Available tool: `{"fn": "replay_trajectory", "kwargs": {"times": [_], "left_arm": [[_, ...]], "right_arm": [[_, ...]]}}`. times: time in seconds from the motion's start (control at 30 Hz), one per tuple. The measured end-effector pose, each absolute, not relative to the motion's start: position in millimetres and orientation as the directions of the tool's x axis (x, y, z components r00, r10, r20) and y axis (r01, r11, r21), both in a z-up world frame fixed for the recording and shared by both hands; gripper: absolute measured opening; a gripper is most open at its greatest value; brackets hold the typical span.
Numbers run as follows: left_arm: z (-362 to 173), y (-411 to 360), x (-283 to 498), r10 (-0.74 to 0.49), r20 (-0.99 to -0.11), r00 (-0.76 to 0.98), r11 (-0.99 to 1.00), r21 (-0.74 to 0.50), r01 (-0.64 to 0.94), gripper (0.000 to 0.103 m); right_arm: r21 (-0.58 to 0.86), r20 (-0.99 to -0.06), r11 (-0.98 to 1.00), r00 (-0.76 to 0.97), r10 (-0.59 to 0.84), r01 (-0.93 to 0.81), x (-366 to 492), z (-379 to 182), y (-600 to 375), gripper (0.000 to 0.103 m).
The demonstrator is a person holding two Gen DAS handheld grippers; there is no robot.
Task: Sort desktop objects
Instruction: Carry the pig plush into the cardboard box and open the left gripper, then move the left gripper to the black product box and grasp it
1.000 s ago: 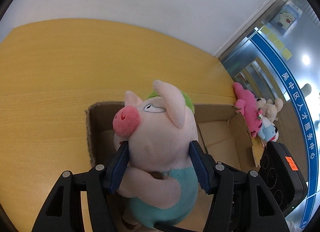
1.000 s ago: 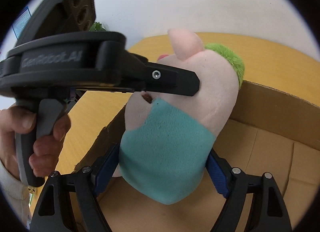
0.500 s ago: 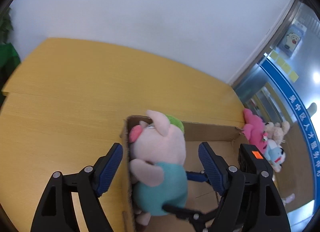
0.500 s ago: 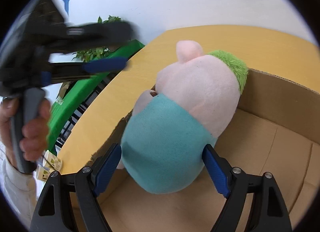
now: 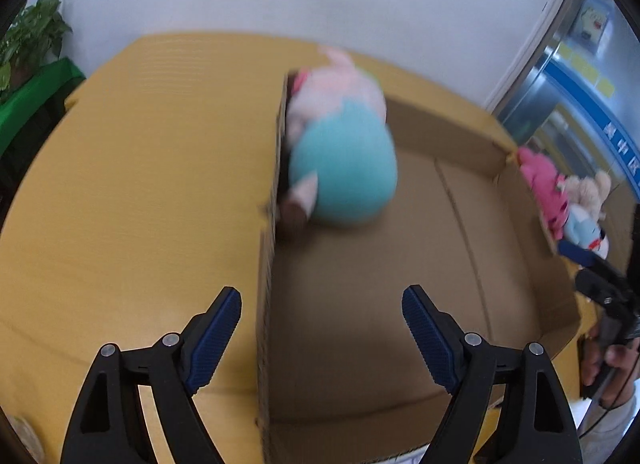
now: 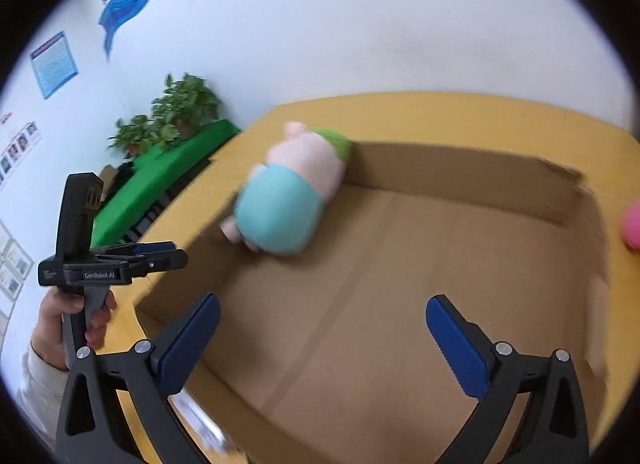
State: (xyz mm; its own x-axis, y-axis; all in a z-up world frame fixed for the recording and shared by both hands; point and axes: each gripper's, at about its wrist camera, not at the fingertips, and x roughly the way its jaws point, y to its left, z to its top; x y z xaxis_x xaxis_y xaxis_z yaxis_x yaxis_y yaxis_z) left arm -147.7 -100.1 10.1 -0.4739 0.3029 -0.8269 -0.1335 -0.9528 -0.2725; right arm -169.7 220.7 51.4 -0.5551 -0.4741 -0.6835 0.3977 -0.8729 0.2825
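A plush pig (image 5: 340,152) in a teal outfit with a green tuft lies inside the cardboard box (image 5: 452,132), in its far left corner against the wall. It also shows in the right wrist view (image 6: 292,192). My left gripper (image 5: 322,328) is open and empty, well back from the pig, above the box's left wall. My right gripper (image 6: 322,336) is open and empty above the box floor (image 6: 400,284). The left gripper's handle (image 6: 100,264) shows at the left of the right wrist view.
Several plush toys (image 5: 560,192) lie on the yellow table (image 5: 140,184) beyond the box's right wall; a pink one (image 6: 632,224) shows in the right wrist view. Potted plants (image 6: 172,116) and a green cloth stand past the table's left edge. A white wall is behind.
Both grippers let go of the pig and pulled back from it. The pig now lies in the box's far left corner.
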Motion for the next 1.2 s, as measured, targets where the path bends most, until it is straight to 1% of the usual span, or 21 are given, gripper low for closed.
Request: {"fn": "replay_trajectory", "kwargs": {"times": [0.07, 0.13, 0.17, 0.23, 0.4, 0.5, 0.6, 0.7, 0.73, 0.77, 0.9, 0.93, 1.0, 1.1, 1.2], "left_arm": [[-11.4, -93.9, -137.8, 0.323, -0.847, -0.421, -0.946, -0.306, -0.109, 0.083], [-26.2, -89.3, -129.2, 0.298, -0.863, -0.408, -0.954, -0.287, -0.089, 0.083], [-31.8, -90.1, -125.9, 0.297, -0.868, -0.397, -0.953, -0.294, -0.070, 0.084], [-36.8, -95.9, -119.4, 0.330, -0.854, -0.403, -0.937, -0.349, -0.029, 0.086], [-36.8, -94.1, -111.7, 0.337, -0.860, -0.384, -0.934, -0.358, -0.017, 0.087], [-31.0, -94.4, -110.6, 0.320, -0.859, -0.399, -0.940, -0.342, -0.018, 0.086], [-10.6, -90.2, -99.2, 0.271, -0.839, -0.473, -0.958, -0.284, -0.045, 0.086], [20.1, -84.6, -81.4, 0.244, -0.773, -0.585, -0.966, -0.244, -0.081, 0.088], [30.0, -81.6, -74.7, 0.240, -0.754, -0.612, -0.968, -0.230, -0.096, 0.088], [38.0, -77.2, -70.4, 0.231, -0.741, -0.630, -0.971, -0.211, -0.108, 0.091], [63.7, -63.1, -47.8, 0.257, -0.675, -0.692, -0.966, -0.170, -0.193, 0.093], [66.6, -63.8, -46.3, 0.257, -0.667, -0.699, -0.966, -0.165, -0.198, 0.094], [70.9, -62.1, -41.9, 0.259, -0.654, -0.711, -0.966, -0.165, -0.200, 0.098], [72.3, -56.9, -43.2, 0.274, -0.649, -0.709, -0.961, -0.202, -0.187, 0.098], [67.0, -53.7, -47.7, 0.271, -0.665, -0.696, -0.961, -0.227, -0.158, 0.098]], "right_arm": [[0.255, -0.720, -0.908, -0.561, -0.408, 0.332, -153.5, 36.6, 247.6, 0.103], [0.242, -0.754, -0.936, -0.558, -0.347, 0.254, -143.5, 22.5, 270.2, 0.103], [0.228, -0.760, -0.943, -0.562, -0.328, 0.242, -144.8, 18.8, 271.8, 0.103], [0.175, -0.762, -0.959, -0.586, -0.275, 0.222, -127.9, 22.5, 279.5, 0.103], [0.151, -0.752, -0.965, -0.609, -0.252, 0.214, -116.8, 20.7, 294.0, 0.103], [0.164, -0.750, -0.964, -0.609, -0.259, 0.208, -104.7, 24.0, 313.4, 0.103], [0.144, -0.738, -0.960, -0.620, -0.266, 0.241, -94.9, 30.9, 316.8, 0.103], [0.131, -0.744, -0.955, -0.610, -0.272, 0.267, -105.7, 29.7, 310.5, 0.103], [0.130, -0.752, -0.954, -0.600, -0.272, 0.269, -108.1, 28.4, 309.1, 0.103], [0.130, -0.760, -0.953, -0.590, -0.273, 0.273, -113.2, 26.9, 307.1, 0.103], [0.121, -0.811, -0.930, -0.506, -0.294, 0.347, -144.4, 27.6, 280.2, 0.103], [0.107, -0.823, -0.918, -0.484, -0.298, 0.382, -152.6, 30.9, 271.7, 0.103], [0.066, -0.847, -0.897, -0.451, -0.282, 0.438, -172.0, 39.3, 254.5, 0.102], [0.035, -0.866, -0.884, -0.427, -0.259, 0.466, -203.1, 53.5, 241.8, 0.102], [0.030, -0.859, -0.873, -0.435, -0.271, 0.486, -223.8, 65.6, 232.7, 0.102]]}}
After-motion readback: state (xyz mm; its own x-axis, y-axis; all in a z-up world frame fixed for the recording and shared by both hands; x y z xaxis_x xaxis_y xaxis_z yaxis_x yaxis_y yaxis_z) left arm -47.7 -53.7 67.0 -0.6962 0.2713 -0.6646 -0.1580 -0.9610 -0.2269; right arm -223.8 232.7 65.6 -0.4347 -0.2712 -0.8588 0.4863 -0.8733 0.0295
